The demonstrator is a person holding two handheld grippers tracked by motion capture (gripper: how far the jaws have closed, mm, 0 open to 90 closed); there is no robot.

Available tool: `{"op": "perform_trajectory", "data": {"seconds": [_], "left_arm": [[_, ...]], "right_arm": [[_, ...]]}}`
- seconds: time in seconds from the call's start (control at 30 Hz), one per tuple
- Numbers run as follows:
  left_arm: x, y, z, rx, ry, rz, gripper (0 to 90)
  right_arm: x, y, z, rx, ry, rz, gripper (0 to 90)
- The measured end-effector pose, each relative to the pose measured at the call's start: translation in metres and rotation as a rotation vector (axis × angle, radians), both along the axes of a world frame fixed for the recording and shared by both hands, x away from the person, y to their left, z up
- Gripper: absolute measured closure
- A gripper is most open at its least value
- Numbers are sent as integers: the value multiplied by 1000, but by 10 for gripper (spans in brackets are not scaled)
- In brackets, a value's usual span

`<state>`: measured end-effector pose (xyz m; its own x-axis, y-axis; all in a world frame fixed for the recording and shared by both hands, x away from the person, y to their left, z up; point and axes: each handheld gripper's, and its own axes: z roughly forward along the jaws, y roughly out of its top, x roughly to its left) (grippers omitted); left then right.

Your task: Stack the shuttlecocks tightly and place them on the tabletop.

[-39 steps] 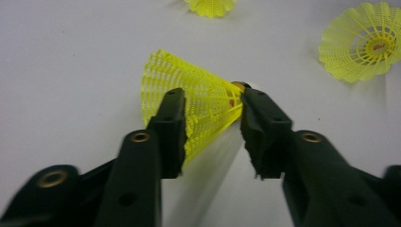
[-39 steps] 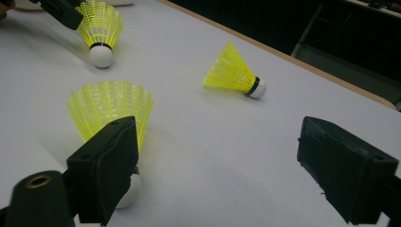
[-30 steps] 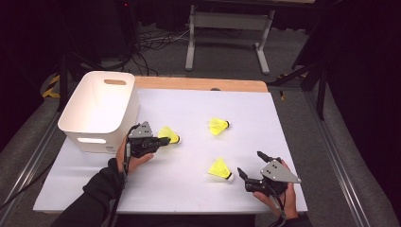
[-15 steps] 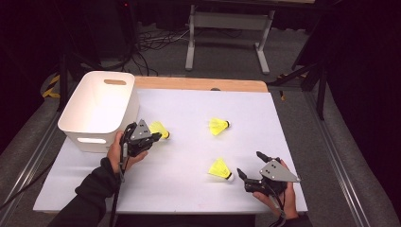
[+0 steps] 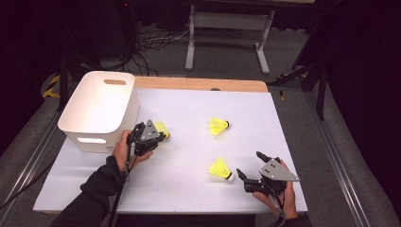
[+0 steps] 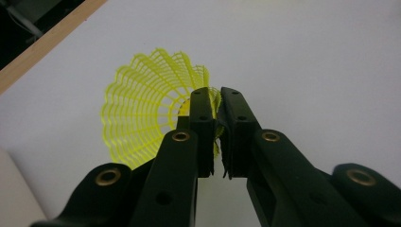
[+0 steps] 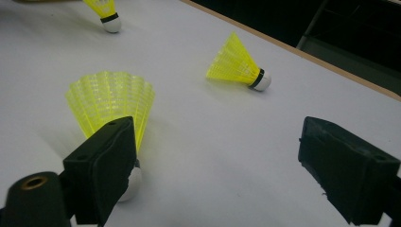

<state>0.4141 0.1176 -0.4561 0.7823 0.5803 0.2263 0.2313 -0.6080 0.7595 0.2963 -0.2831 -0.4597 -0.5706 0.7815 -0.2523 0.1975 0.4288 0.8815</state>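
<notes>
From the high view, the left gripper (image 5: 158, 137) sits right next to the white plastic bin (image 5: 100, 109), its jaws clamped on a yellow shuttlecock (image 5: 161, 128) that pokes out just past the tips, bin close on its left. The person's left hand (image 5: 124, 150) wraps the handle, dark sleeve coming up from the bottom edge. Over on the other side, the right gripper (image 5: 249, 166) rests low near the front edge of the white table (image 5: 189, 113), jaws spread wide with nothing between them. A second shuttlecock (image 5: 220, 169) lies just beside its left jaw tip, cork end toward the gripper. A third one (image 5: 219, 126) lies well ahead of that gripper, farther up the table and apart from the rest.

Left gripper view: the jaws of the left gripper (image 6: 215, 101) are pinched nearly together on the shuttlecock (image 6: 142, 111), gripping it at the edge of its yellow mesh skirt, which fans out ahead and left of the tips. White tabletop behind it, a wooden edge (image 6: 42, 42) way off upper left.

Right gripper view: the right gripper (image 7: 222, 156) is wide open, nothing held. The nearest shuttlecock (image 7: 111, 109) stands right against the left jaw, white cork tucked down behind it. Another one (image 7: 239, 64) lies ahead between the jaws' line, well apart. A third cork (image 7: 106, 14) peeks in far ahead on the left.
</notes>
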Motion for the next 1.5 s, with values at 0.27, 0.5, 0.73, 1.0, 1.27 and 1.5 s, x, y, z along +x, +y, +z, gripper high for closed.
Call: {"op": "perform_trajectory", "data": {"seconds": [0.27,0.5,0.73,1.0,1.27,1.5], "left_arm": [[11,-18,9,28,6,-29,807],[21,-35,11,77,28,-62,853],[26,-58,12,145,43,-117,868],[37,-91,15,293,98,-161,879],[40,-86,21,394,162,-176,889],[40,-84,18,388,175,-164,886]], "right_arm": [[-1,-1,1,6,-7,0,129],[-2,-3,3,13,-17,-4,130],[-2,-3,4,8,-19,9,131],[-2,0,3,-3,-9,22,132],[-2,3,3,-10,-5,44,135],[-1,6,3,-20,1,51,134]]}}
